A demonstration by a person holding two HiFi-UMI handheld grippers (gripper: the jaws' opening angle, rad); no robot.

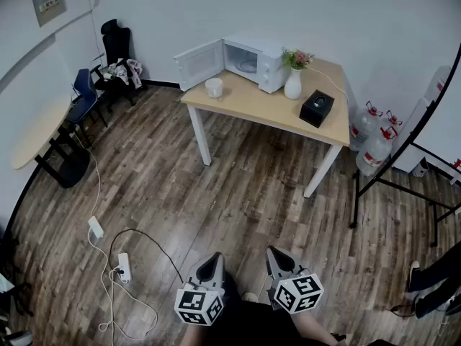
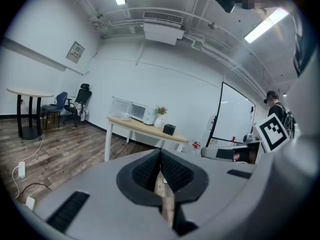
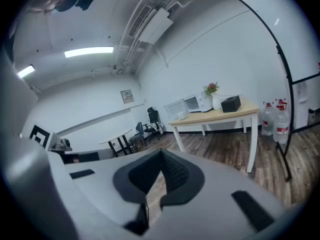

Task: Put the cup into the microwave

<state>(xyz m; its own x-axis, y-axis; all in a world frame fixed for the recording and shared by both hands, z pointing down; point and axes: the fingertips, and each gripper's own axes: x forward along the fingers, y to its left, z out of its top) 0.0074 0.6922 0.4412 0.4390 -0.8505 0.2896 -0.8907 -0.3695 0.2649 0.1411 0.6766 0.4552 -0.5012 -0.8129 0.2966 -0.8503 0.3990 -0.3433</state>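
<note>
A white cup point(image 1: 214, 87) stands on the wooden table point(image 1: 252, 107), just in front of the white microwave point(image 1: 252, 63), whose door point(image 1: 199, 64) hangs open to the left. The same cup point(image 2: 125, 116) and microwave point(image 2: 138, 112) show small and far off in the left gripper view; the right gripper view has the microwave point(image 3: 192, 104) equally distant. My left gripper point(image 1: 210, 264) and right gripper point(image 1: 277, 259) are held low at the bottom of the head view, side by side, well back from the table. Both are shut with nothing between the jaws.
On the table also stand a white vase with flowers point(image 1: 294, 80) and a black box point(image 1: 316, 108). Water bottles point(image 1: 372, 143) sit to the right, office chairs point(image 1: 115, 60) and a round table point(image 1: 39, 132) to the left. Power strips with cables point(image 1: 121, 267) lie on the wood floor.
</note>
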